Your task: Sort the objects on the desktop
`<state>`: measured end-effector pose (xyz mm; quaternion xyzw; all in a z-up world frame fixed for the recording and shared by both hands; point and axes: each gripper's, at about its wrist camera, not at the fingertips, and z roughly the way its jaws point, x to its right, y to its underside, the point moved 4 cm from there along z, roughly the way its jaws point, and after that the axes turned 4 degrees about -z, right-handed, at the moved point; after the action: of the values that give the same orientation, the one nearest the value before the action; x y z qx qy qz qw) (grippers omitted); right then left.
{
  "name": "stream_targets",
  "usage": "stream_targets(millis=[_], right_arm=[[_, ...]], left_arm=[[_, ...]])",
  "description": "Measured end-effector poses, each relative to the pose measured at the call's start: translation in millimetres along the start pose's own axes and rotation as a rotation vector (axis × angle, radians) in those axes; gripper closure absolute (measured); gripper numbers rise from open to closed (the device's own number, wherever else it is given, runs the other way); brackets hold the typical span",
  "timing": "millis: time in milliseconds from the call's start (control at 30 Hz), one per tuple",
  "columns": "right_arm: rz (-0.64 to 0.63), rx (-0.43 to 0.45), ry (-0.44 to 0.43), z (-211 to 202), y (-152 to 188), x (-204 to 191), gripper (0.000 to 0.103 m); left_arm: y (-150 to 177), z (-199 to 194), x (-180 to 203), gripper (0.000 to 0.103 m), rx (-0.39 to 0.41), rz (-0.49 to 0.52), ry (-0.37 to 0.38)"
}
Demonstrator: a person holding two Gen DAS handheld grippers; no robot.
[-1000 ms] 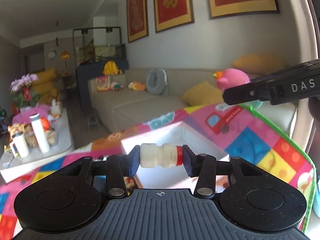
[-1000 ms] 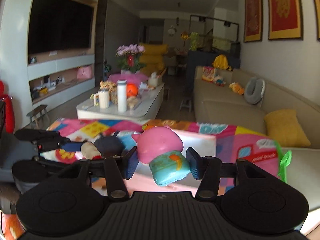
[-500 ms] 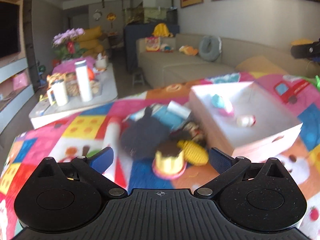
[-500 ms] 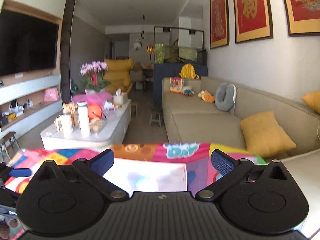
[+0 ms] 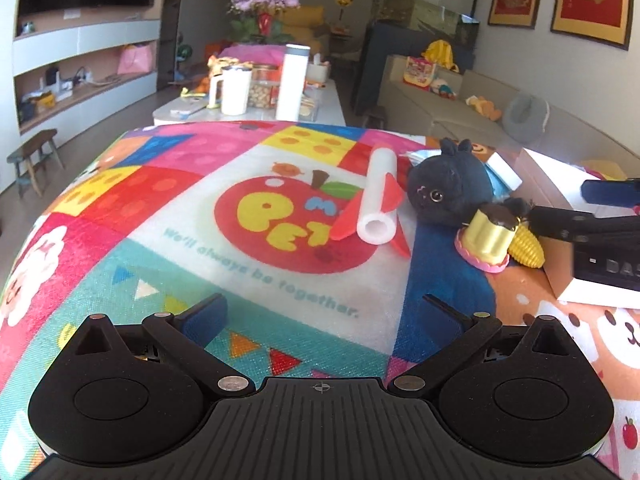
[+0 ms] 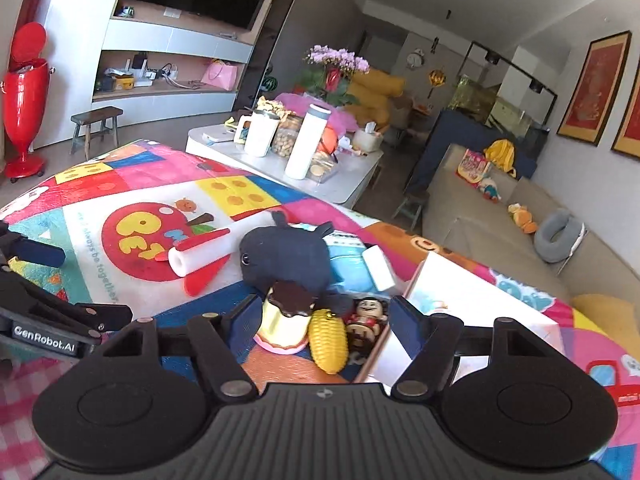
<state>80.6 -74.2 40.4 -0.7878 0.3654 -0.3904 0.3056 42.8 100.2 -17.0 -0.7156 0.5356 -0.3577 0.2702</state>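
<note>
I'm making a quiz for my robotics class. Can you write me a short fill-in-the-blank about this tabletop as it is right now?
1. Both tools, the left tool and the right tool, are ____.
2. The plush toy is ____ in colour.
3. The toy corn lies between the pudding toy and the small ____.
4. The foam tube is lying ____ on the mat.

Answers: open; black; figurine; flat

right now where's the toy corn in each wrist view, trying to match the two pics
Left wrist view: the toy corn lies at the right edge, behind the pudding toy, under the right gripper's arm.
Right wrist view: the toy corn lies low in the middle, between the open fingers of the right gripper, right of the pudding toy.
Shared landmark: the black plush just behind both.
</note>
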Motion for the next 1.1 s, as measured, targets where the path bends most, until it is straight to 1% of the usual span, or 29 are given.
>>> stream_targets(millis=[33, 67, 100, 133, 167, 200, 333, 367, 433, 467, 500, 567, 633, 667, 700, 733, 767, 800, 833, 867, 900, 933, 967, 1100], right_arm=[[0.008, -0.013, 0.011, 9, -2, -2, 0.037], [0.008, -0.034, 0.030, 20, -5, -5, 0.044], [-0.002, -0.064, 0.053, 28, -4, -6, 0.049], [-0.007, -0.093, 0.062, 36, -4, -5, 0.059], [0.002, -0.104, 0.057, 42, -6, -3, 0.063], [0.007, -0.112, 0.037, 45, -8, -1, 0.064], [0.089, -0.162, -0.132, 54, -14, 5, 0.063], [0.111, -0.182, -0.151, 57, -13, 5, 0.063], [0.137, -0.207, -0.158, 65, -9, 1, 0.060], [0.152, -0.215, -0.166, 65, -8, 0, 0.061], [0.180, -0.226, -0.201, 64, -7, -1, 0.062], [0.230, -0.240, -0.316, 56, -8, -3, 0.071], [0.236, -0.242, -0.456, 43, -13, -10, 0.071], [0.215, -0.214, -0.495, 33, -19, -12, 0.071], [0.190, -0.170, -0.495, 24, -26, -13, 0.070], [0.170, -0.133, -0.463, 18, -33, -12, 0.065], [0.157, -0.104, -0.414, 16, -39, -9, 0.057], [0.155, -0.086, -0.360, 19, -45, -5, 0.052], [0.162, -0.081, -0.312, 25, -48, -2, 0.041], [0.178, -0.086, -0.250, 36, -53, 3, 0.026], [0.193, -0.094, -0.200, 49, -56, 7, 0.019], [0.200, -0.105, -0.171, 62, -56, 10, 0.013], [0.202, -0.123, -0.164, 72, -56, 10, 0.013], [0.209, -0.224, -0.191, 112, -45, 0, 0.013]], left_arm=[[0, 0, 0, 0.000, 0.005, -0.002, 0.002], [0, -1, 1, 0.000, 0.010, -0.001, 0.003], [0, -1, 2, 0.000, 0.014, 0.002, 0.003], [0, -1, 3, 0.000, 0.018, 0.005, 0.003], [0, -1, 4, 0.000, 0.022, 0.007, 0.005], [0, -2, 4, 0.000, 0.024, 0.005, 0.006], [0, 1, 2, 0.000, 0.013, -0.017, 0.020], [0, 1, 2, 0.000, 0.013, -0.019, 0.023], [1, -1, 3, 0.000, 0.016, -0.012, 0.040], [1, -1, 5, 0.000, 0.013, -0.001, 0.058], [2, -2, 7, 0.000, 0.010, 0.015, 0.082], [4, -4, 13, 0.000, 0.008, 0.057, 0.138], [6, -6, 21, 0.000, 0.004, 0.104, 0.186], [7, -7, 24, 0.000, 0.005, 0.121, 0.191], [8, -7, 26, 0.000, 0.006, 0.133, 0.187], [9, -7, 28, 0.000, 0.004, 0.141, 0.178], [9, -6, 28, 0.000, 0.000, 0.141, 0.174], [9, -5, 27, 0.000, -0.004, 0.137, 0.173], [9, -5, 26, 0.000, -0.005, 0.130, 0.175], [9, -4, 25, 0.000, -0.007, 0.121, 0.179], [8, -4, 23, 0.000, -0.009, 0.110, 0.181], [8, -3, 21, 0.000, -0.009, 0.099, 0.178], [8, -2, 20, 0.000, -0.009, 0.091, 0.175], [7, -1, 17, 0.000, -0.016, 0.074, 0.170]])
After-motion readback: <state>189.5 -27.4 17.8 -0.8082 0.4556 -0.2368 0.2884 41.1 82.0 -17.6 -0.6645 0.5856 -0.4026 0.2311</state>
